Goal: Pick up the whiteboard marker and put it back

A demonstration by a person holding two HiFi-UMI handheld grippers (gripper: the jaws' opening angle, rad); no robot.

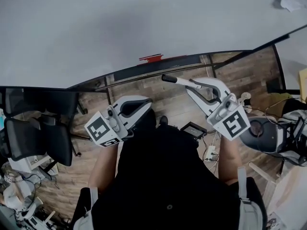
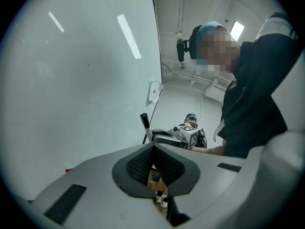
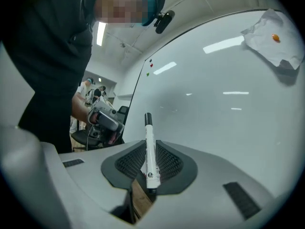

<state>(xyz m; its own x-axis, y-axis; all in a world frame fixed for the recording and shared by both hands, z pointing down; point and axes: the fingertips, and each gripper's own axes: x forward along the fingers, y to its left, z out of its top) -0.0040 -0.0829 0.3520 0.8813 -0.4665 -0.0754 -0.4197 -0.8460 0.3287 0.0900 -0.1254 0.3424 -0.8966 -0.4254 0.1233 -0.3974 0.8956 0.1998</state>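
Beside the whiteboard [image 3: 224, 109], right gripper [image 3: 150, 160] fingers clench the whiteboard marker [image 3: 149, 142], held level; left gripper [image 2: 153, 162] fingers pressed together, empty.

Below the whiteboard [image 1: 144, 23], the right gripper [image 1: 194, 86] holds a marker [image 1: 178, 81], black cap pointing left, with the left gripper [image 1: 139, 110] nearby above the wooden floor [image 1: 168, 102].

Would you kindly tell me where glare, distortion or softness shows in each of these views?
Head view: flat, even light, no glare; the whiteboard has its lower edge bowed by the wide lens. Left gripper view: ceiling-light streaks mirror on the board, and the corners vignette black. Right gripper view: similar streaks, yet the whiteboard marker in the right tongs looks sharp.
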